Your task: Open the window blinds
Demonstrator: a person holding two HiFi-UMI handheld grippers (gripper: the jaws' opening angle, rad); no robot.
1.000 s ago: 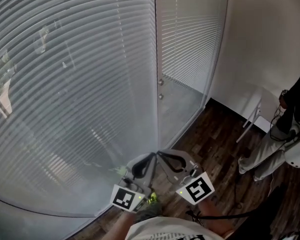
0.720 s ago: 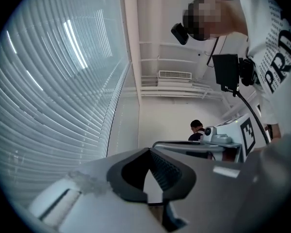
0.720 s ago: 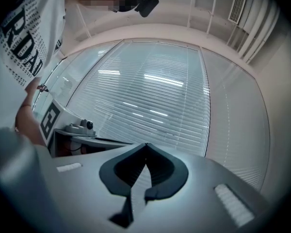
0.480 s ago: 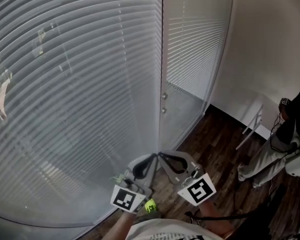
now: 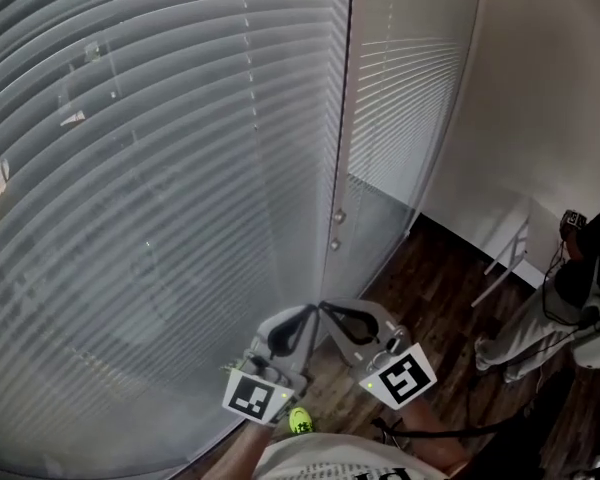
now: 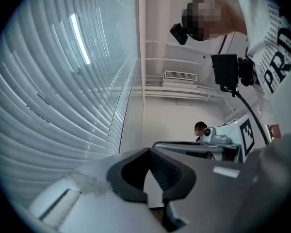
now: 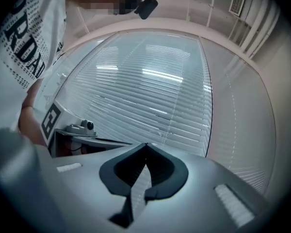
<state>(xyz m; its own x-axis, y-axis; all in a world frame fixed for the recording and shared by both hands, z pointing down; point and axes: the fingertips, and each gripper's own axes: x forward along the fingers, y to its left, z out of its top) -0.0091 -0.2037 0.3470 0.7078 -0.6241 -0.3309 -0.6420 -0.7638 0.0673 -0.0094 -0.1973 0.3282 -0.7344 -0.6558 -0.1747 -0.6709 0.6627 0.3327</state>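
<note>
Closed white slatted blinds [image 5: 160, 168] cover the big window on the left. A narrower blind [image 5: 410, 98] hangs beyond the upright frame [image 5: 342, 148], which carries two small knobs [image 5: 336, 216]. My left gripper [image 5: 307, 311] and right gripper [image 5: 326, 307] are low in the head view, side by side, tips almost touching, short of the slats. Both are shut and hold nothing. In the left gripper view the left gripper [image 6: 148, 150] has the blinds [image 6: 53, 96] on its left. In the right gripper view the right gripper [image 7: 145, 144] faces the blinds [image 7: 145, 96].
A white wall [image 5: 540, 118] closes the corner on the right. Dark wood floor [image 5: 440, 278] runs below it, with a white stand [image 5: 505, 243] leaning there. Another person's legs [image 5: 525, 318] and cables are at the far right.
Both grippers have been carried level toward the window, still side by side and shut. The blinds look larger and the upright frame has slid right in the head view.
</note>
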